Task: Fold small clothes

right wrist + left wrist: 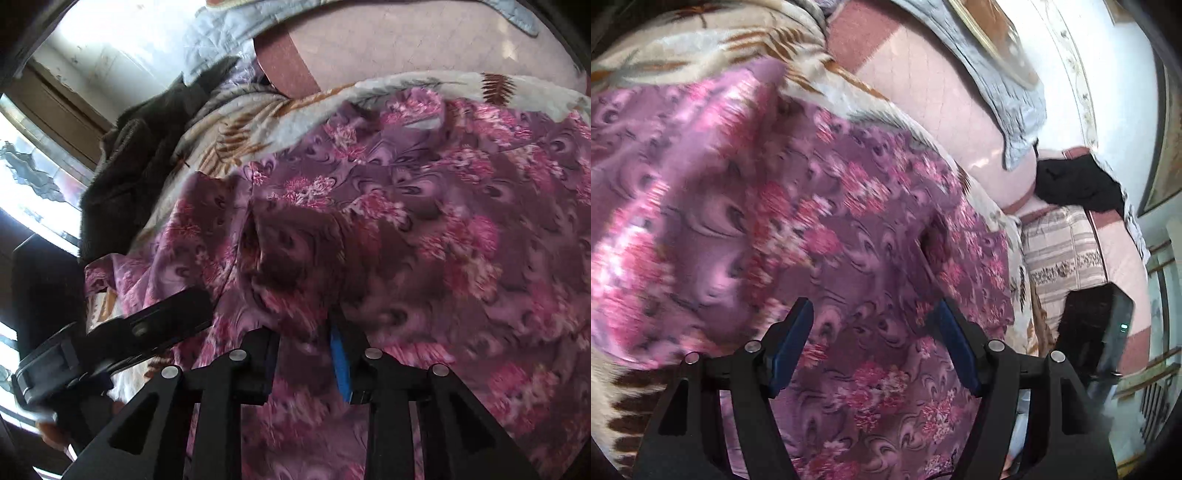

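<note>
Below, purple floral garment [406,221] spread on bed blanket [236,136]; raised fold just beyond right hand-held gripper [306,354], jaws slightly apart around cloth, nearer than left hand-held gripper [871,347], jaws wide apart, empty.

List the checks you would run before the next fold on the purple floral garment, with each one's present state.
1. Left gripper free of cloth: ok, its jaws stand open above the purple floral garment with nothing between them.
2. Right gripper clear of cloth: cannot tell, a raised fold sits right at its fingertips and the picture is blurred.
3. Garment spread flat: not ok, it is bunched and creased near the right gripper.
4. Garment wholly on the leaf-print blanket: cannot tell, its near edge runs out of view.
5. Dark fuzzy cloth clear of the garment: ok, it lies apart, off the garment's edge.
</note>
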`<state>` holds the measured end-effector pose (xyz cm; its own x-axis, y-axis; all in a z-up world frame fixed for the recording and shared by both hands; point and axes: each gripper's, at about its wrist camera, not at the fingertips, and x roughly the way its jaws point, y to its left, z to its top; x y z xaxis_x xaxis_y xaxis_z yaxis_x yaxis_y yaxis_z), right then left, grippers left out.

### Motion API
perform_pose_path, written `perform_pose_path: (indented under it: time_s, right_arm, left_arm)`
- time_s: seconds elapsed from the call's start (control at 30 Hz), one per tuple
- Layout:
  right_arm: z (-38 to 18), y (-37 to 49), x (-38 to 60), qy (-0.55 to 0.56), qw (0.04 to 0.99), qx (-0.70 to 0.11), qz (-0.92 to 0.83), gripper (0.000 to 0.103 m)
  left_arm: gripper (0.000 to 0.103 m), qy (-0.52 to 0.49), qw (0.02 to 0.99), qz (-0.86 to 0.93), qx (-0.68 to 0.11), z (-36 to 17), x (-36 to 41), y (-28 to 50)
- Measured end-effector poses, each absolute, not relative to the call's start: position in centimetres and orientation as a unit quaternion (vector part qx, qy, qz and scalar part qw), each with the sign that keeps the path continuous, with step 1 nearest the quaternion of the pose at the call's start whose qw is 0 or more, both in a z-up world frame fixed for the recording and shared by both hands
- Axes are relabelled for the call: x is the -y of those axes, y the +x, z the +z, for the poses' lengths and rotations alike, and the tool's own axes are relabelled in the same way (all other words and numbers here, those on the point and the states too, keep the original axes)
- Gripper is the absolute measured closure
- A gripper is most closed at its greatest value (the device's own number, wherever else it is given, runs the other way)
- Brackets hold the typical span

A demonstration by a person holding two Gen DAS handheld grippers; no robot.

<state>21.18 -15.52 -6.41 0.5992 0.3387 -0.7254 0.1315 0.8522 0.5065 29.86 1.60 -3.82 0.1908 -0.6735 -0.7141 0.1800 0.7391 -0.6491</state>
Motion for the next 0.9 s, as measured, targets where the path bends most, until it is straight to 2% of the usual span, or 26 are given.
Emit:
perform_pose_path:
  time_s: [0.1, 0.23, 0.3, 0.33, 0.37, 0.43, 0.6, 0.83, 0.87, 0.9]
  right_arm:
    - [-5.5, 18.4, 19.1, 0.285, 0.862, -0.418, 0.040, 0.056]
    - [-5.9, 15.5, 23.9, 0.316, 0.855, -0.412, -0.001, 0.056]
    - [-6.3, 13.6, 26.9, 0.343, 0.849, -0.401, -0.030, 0.056]
    - [-6.5, 12.7, 28.3, 0.355, 0.847, -0.393, -0.046, 0.056]
    - [-6.8, 11.9, 29.8, 0.370, 0.844, -0.383, -0.063, 0.056]
    - [-7.0, 9.9, 33.3, 0.405, 0.836, -0.357, -0.098, 0.056]
    - [-7.6, 7.8, 38.9, 0.444, 0.825, -0.311, -0.163, 0.056]
    - [-10.7, 11.4, 40.6, 0.459, 0.808, -0.335, -0.154, 0.057]
    - [-11.1, 12.1, 40.3, 0.450, 0.809, -0.348, -0.150, 0.060]
    - [-11.1, 12.8, 39.8, 0.431, 0.815, -0.360, -0.147, 0.086]
  left_arm:
    - [0.031, -0.223, 0.722, -0.308, -0.578, -4.4, 0.4, 29.7]
    - [0.031, -0.221, 0.712, -0.308, -0.591, -5.2, 2.9, 29.9]
    - [0.034, -0.218, 0.723, -0.287, -0.589, -5.3, 3.7, 30.2]
    - [0.056, -0.221, 0.732, -0.277, -0.582, -5.1, 3.9, 30.3]
    - [0.096, -0.220, 0.733, -0.274, -0.582, -5.1, 4.1, 30.5]
    - [0.098, -0.227, 0.729, -0.267, -0.588, -5.1, 3.8, 30.7]
    - [0.098, -0.228, 0.781, -0.229, -0.535, -2.0, 0.7, 29.3]
    - [0.098, -0.221, 0.763, -0.202, -0.573, -4.1, -0.8, 29.3]
    - [0.098, -0.223, 0.761, -0.202, -0.575, -4.2, -0.8, 29.2]
    - [0.098, -0.222, 0.762, -0.202, -0.574, -4.2, -0.9, 29.2]
